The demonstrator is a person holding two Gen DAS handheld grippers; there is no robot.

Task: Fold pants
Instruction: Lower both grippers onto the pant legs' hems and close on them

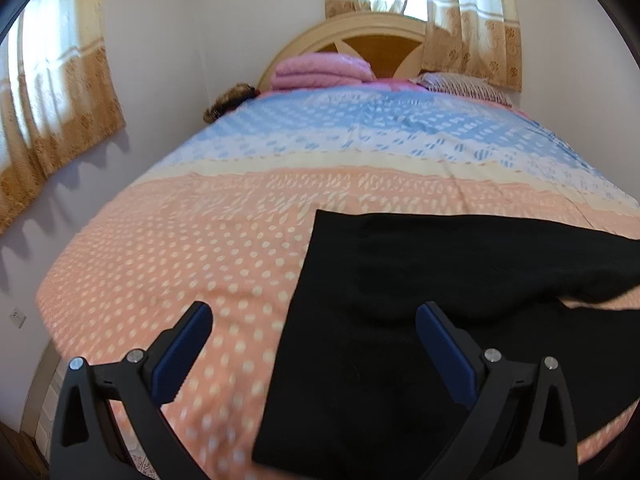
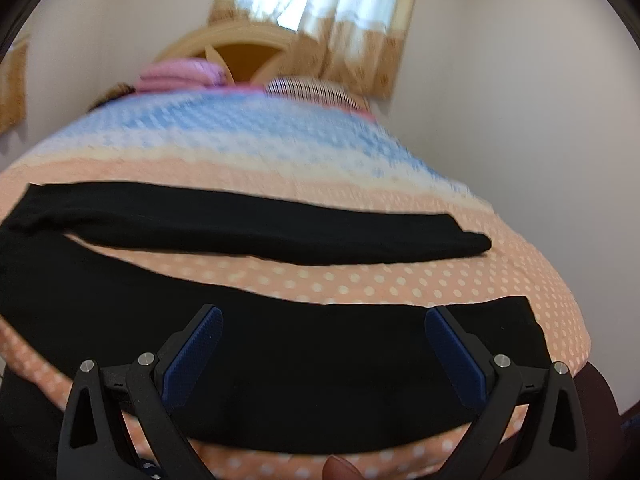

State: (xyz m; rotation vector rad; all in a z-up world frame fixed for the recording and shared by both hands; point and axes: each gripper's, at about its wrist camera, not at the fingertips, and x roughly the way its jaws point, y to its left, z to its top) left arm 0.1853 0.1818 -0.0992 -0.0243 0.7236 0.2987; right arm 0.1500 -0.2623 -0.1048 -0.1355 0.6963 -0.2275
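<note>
Black pants [image 1: 400, 300] lie spread flat on the bed. In the left wrist view I see the waist end, with its straight left edge running up the bedspread. My left gripper [image 1: 314, 320] is open and empty, hovering over that left edge. In the right wrist view the two legs [image 2: 256, 224] stretch to the right, parted by a strip of bedspread. My right gripper [image 2: 324, 324] is open and empty above the near leg [image 2: 320, 368], close to its cuff end.
The bed has a peach, cream and blue dotted bedspread [image 1: 180, 248]. Folded pink blankets [image 1: 320, 70] and a striped pillow [image 1: 464, 86] lie by the wooden headboard [image 1: 360, 36]. Walls and curtained windows [image 1: 52, 92] stand close on the left and behind.
</note>
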